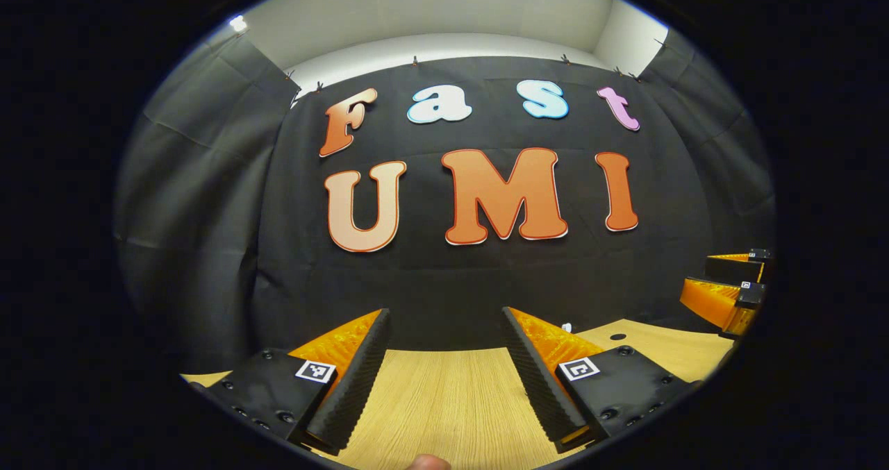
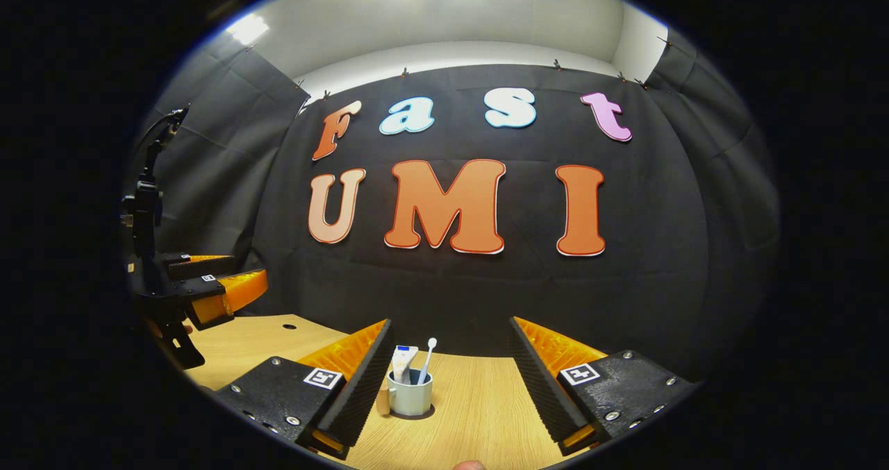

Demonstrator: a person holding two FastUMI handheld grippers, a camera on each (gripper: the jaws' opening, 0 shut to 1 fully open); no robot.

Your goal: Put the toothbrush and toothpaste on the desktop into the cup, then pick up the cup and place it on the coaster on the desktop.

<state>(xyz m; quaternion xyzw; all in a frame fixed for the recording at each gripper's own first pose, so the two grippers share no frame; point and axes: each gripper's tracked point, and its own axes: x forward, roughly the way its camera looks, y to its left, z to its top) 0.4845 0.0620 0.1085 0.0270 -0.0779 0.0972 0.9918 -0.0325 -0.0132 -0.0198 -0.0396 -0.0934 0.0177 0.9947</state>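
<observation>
A: Pale ceramic, by the look — your cup (image 2: 410, 395) stands on the desktop (image 2: 479, 414) on a dark coaster (image 2: 417, 413), toothbrush (image 2: 426, 360) and toothpaste (image 2: 403, 362) upright inside.

B: How will it handle?

A: Probably stiff, smooth and top-heavy. If you regrip, take the walls low. Your right gripper (image 2: 451, 380) and left gripper (image 1: 444, 373) both gape wide, holding nothing.

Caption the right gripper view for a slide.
Open right tool faces the cup holding toothbrush and toothpaste.
</observation>
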